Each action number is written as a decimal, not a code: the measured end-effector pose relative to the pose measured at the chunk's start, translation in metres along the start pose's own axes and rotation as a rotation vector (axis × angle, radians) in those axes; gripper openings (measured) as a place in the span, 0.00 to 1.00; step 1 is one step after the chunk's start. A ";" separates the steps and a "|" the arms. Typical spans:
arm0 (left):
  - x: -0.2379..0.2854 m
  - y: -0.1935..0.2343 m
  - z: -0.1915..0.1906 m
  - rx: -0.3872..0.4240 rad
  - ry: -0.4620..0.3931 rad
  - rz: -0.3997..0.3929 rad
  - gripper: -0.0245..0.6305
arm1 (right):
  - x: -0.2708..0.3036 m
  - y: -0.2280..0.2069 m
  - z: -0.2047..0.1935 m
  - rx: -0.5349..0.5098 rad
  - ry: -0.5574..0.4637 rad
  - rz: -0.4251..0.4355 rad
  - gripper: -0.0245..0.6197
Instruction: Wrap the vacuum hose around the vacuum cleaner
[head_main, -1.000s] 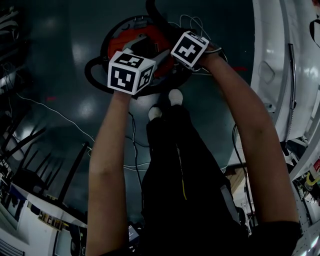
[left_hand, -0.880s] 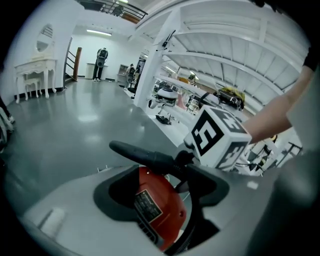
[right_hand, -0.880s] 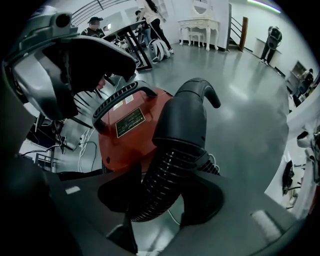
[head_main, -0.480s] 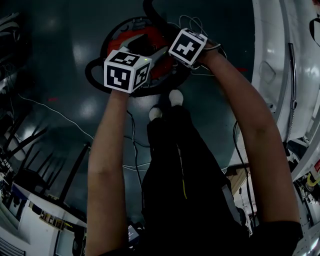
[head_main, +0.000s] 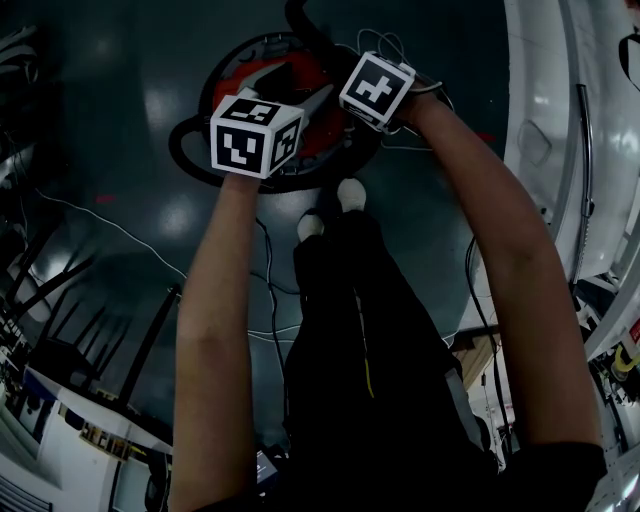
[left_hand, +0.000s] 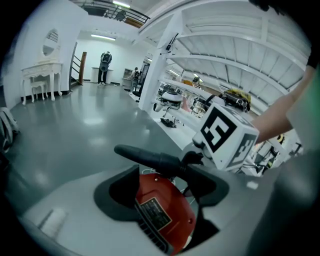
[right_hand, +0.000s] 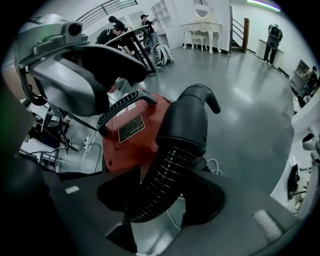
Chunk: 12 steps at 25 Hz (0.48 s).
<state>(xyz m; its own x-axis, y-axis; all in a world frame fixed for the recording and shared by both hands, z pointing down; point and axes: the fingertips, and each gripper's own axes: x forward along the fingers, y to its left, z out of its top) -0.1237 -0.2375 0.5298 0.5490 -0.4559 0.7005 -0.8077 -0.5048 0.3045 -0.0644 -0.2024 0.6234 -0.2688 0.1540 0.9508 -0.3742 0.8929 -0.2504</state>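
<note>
The red vacuum cleaner (head_main: 290, 95) stands on the dark floor, with its black ribbed hose (head_main: 190, 155) looped round its base. My left gripper (head_main: 290, 90) hovers over the red body (left_hand: 165, 215), jaws wide apart and touching nothing. The black hose wand (left_hand: 150, 157) lies across behind it. My right gripper (head_main: 350, 72) is at the vacuum's right side. The ribbed hose (right_hand: 160, 185) runs up between its jaws to a smooth black cuff (right_hand: 187, 120). Floor shows between the hose and one jaw. In the right gripper view the left gripper (right_hand: 75, 75) hangs above the vacuum (right_hand: 127, 137).
The person's legs and white shoes (head_main: 340, 195) stand just behind the vacuum. Thin white cables (head_main: 100, 215) trail over the floor, some beside the vacuum (head_main: 385, 45). A white curved structure (head_main: 560, 100) lines the right side. Dark chair legs (head_main: 60, 300) crowd the left.
The left gripper has shifted slightly left and up over the vacuum. The right gripper has edged up a little. The hose loop has not moved.
</note>
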 end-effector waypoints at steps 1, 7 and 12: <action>0.000 0.002 0.000 0.011 -0.001 0.009 0.49 | 0.000 0.000 0.000 -0.001 -0.004 0.001 0.43; 0.007 0.015 0.000 0.077 -0.015 0.052 0.43 | 0.000 0.000 0.000 0.004 -0.019 0.005 0.43; 0.018 0.010 0.020 0.125 -0.053 0.042 0.42 | -0.002 0.000 0.000 -0.006 -0.022 0.001 0.44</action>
<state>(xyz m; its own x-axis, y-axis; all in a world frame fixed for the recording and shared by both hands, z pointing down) -0.1174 -0.2656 0.5323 0.5289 -0.5150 0.6746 -0.7989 -0.5703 0.1910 -0.0640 -0.2029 0.6219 -0.2889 0.1453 0.9463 -0.3688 0.8953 -0.2500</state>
